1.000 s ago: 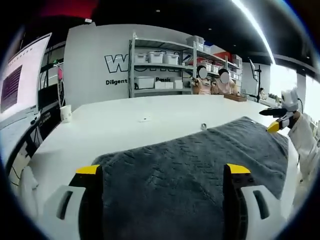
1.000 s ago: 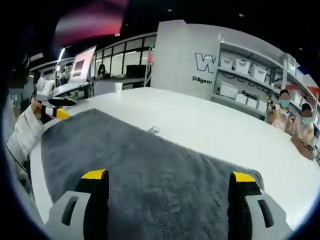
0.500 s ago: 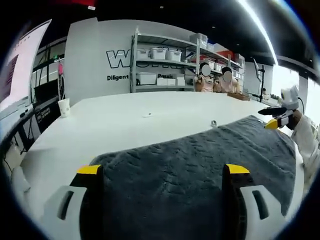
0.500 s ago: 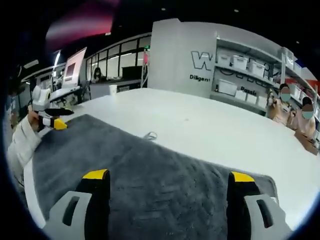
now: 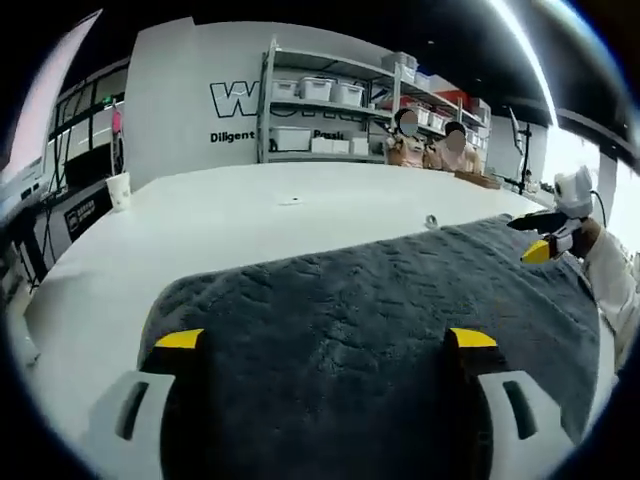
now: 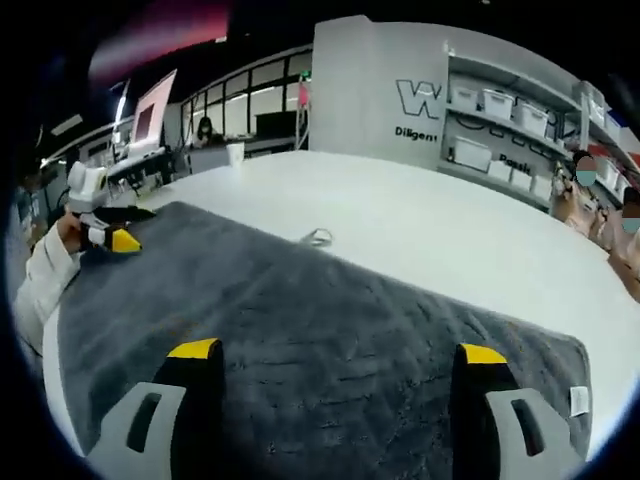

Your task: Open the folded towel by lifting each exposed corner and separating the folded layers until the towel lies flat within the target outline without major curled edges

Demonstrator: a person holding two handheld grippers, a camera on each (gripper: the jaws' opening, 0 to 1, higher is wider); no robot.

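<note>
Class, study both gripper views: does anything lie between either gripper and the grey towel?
Nothing visible does. The grey towel spreads right under the open left gripper, and likewise under the open right gripper. The white table beyond holds a small ring-like object.

I'm in a lab or workshop: storage shelves (image 5: 320, 120) with bins, monitors (image 6: 145, 120), wide white table (image 5: 250, 225).
</note>
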